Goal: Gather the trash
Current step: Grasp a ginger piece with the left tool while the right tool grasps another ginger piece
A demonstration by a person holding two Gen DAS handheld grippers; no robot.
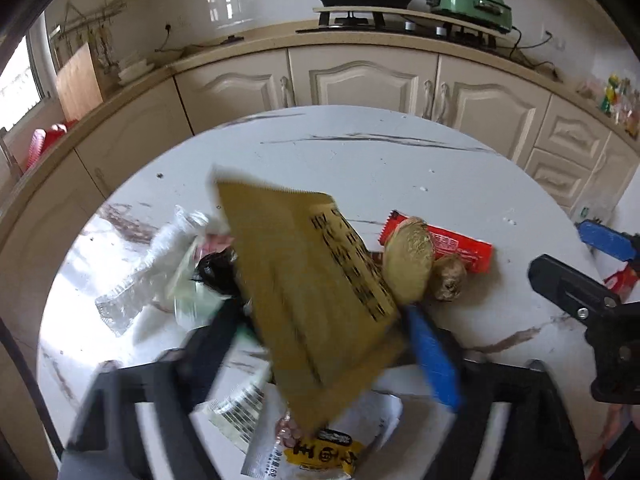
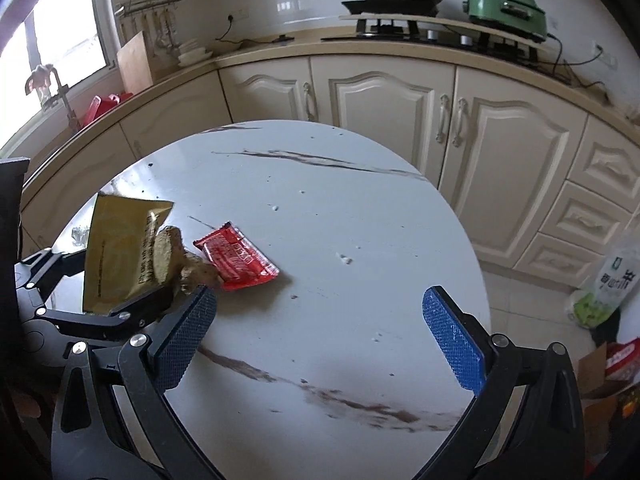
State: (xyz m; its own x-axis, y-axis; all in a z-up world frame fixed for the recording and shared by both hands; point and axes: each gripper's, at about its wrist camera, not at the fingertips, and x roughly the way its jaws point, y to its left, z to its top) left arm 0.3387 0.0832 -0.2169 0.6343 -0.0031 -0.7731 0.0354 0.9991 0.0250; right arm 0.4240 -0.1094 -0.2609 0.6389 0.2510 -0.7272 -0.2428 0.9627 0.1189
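Left fingers (image 1: 432, 360): the flat mustard-yellow pouch with black print (image 1: 316, 288) is sitting between them. It is tilted up off the white marble-look round bench (image 2: 320, 200). The blue right-side pad is against the pouch's edge. The left-side finger is blurred and mostly behind the pouch, so I can't tell whether I'm clamped on it or just bracketing it.

Right fingers (image 2: 452, 344): spread wide with nothing in them, hovering over bare bench at the near edge.

Most of the trash is on the left of the bench. A crumpled clear plastic bottle (image 1: 140, 276), a black bag (image 1: 216, 272) and some white printed wrappers (image 1: 280, 440) are all under or beside the pouch.

My guess for the next target is the red foil snack wrapper (image 2: 236, 258). It lies flat, far and left of the right fingers. Its long axis runs diagonally from far-left to near-right. Two tan lumpy pieces (image 2: 176, 264) touch its left end and sit between it and the pouch.

- The right hand looks like the better choice. It is free and has an open path across bare bench, while the left is busy with the pouch.
- The right fingers would need to go forward and left, and probably roll so the pads cross the wrapper's short side.
- The main risk is that the wrapper is thin and flat on a slick top, so it may slide instead of lifting.
- The left-side pad also has to clear the tan pieces.
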